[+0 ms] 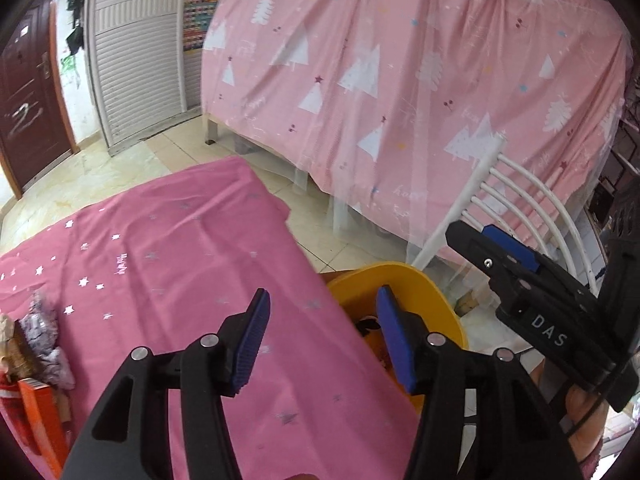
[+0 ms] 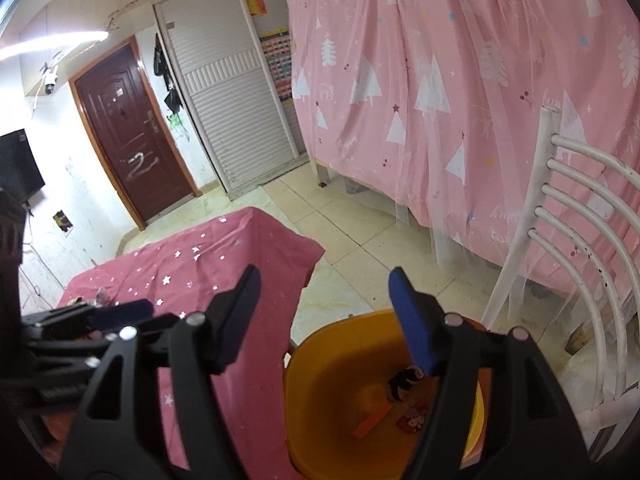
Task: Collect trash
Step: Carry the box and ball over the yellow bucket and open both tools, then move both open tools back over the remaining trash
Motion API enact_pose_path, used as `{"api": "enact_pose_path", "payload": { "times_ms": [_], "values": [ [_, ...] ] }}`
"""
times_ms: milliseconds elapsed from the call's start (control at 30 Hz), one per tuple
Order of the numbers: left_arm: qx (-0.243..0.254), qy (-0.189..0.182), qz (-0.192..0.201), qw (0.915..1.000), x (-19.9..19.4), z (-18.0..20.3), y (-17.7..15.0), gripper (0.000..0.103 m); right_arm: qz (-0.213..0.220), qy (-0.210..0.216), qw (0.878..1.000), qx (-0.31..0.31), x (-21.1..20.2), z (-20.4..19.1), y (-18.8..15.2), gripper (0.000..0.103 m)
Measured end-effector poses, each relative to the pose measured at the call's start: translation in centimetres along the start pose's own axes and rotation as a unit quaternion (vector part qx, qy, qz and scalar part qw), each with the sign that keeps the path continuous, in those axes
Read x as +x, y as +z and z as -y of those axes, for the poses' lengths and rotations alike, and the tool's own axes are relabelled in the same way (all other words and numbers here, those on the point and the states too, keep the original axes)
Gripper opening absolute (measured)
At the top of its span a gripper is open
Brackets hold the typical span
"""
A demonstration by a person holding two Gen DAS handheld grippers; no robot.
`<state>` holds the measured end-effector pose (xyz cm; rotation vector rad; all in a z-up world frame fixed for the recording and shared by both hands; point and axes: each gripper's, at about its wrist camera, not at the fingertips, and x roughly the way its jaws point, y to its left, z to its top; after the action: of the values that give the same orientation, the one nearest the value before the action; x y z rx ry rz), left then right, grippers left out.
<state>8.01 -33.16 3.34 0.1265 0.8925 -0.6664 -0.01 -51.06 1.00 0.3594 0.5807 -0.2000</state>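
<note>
Both pairs of jaws stand apart with nothing between their blue pads. Seen from its own camera, the left gripper [image 1: 320, 344] hangs over the right edge of the counter [image 1: 192, 264], which is draped in a magenta cloth with small silver stars; its right pad sits in front of the round yellow plastic bin [image 1: 436, 300] just beyond that edge. The right gripper [image 2: 324, 316] hovers above the same bin [image 2: 320, 392], its jaws wide and empty, the left one over the cloth's edge, the right one over the bin's mouth.

Inside the bin, below the right jaw, lie an orange strip of packaging [image 2: 370, 420], a small red wrapper [image 2: 412, 416] and a dark scrap [image 2: 402, 386].

Far left of the left jaws, at the counter's edge, rest a crumpled grey-patterned wrapper [image 1: 42, 332] and an orange-red carton [image 1: 40, 412].

Right of both jaws stands a white metal chair [image 2: 580, 216] with curved back bars. Ahead, across the tiled floor [image 2: 360, 232], hangs a pink curtain printed with white trees [image 2: 460, 80].
</note>
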Motion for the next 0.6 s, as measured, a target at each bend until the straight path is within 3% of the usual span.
{"api": "enact_pose_path", "payload": {
  "times_ms": [333, 600],
  "values": [
    [-0.035, 0.049, 0.032, 0.9977, -5.1, -6.4, -0.5, 0.052, -0.009, 0.032, 0.998, -0.050, 0.8, -4.6, -0.4, 0.064],
    [-0.080, 0.102, 0.052, 0.9902, -9.5, -13.4, -2.5, 0.058, -0.010, 0.098, 0.991, -0.095, 0.6, -10.6, -1.1, 0.065]
  ]
}}
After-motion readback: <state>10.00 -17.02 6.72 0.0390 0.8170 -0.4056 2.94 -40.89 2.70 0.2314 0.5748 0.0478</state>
